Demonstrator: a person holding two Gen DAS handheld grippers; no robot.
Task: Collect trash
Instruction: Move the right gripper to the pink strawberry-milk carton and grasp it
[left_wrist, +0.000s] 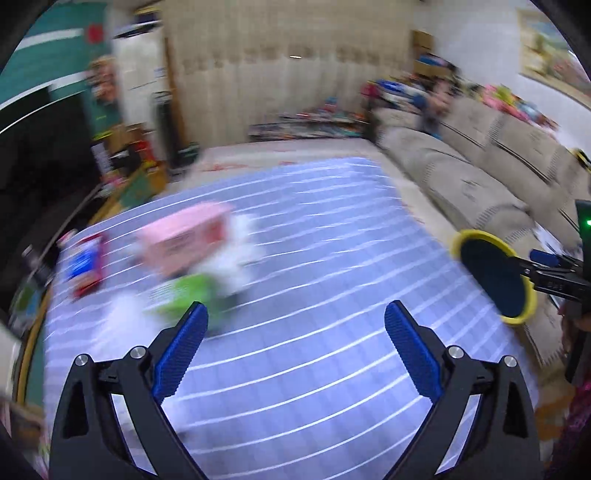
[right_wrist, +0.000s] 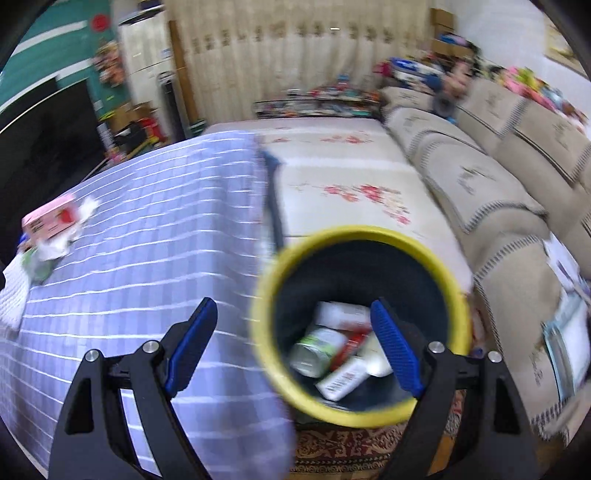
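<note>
My left gripper (left_wrist: 295, 308) is open with nothing between its blue pads, above a table with a blue checked cloth (left_wrist: 314, 240). Left of it on the cloth lie a pink box (left_wrist: 184, 236), a green packet (left_wrist: 192, 295), crumpled white tissue (left_wrist: 240, 254) and a red-and-blue packet (left_wrist: 86, 266), all blurred. My right gripper (right_wrist: 293, 303) is open and holds nothing. Its right finger is over the mouth of a dark bin with a yellow rim (right_wrist: 266, 295), beside the table. Inside lie a green-white can (right_wrist: 314, 350) and white boxes (right_wrist: 341, 380). The bin (left_wrist: 491, 277) and right gripper (left_wrist: 533, 265) show at the right.
A long beige sofa (right_wrist: 498, 184) runs along the right. A white seat with red flowers (right_wrist: 351, 184) lies between it and the table. Patterned carpet (right_wrist: 332, 450) is under the bin. A dark pole (right_wrist: 273, 199) stands at the cloth's edge. Toys and clutter (left_wrist: 314, 118) line the back.
</note>
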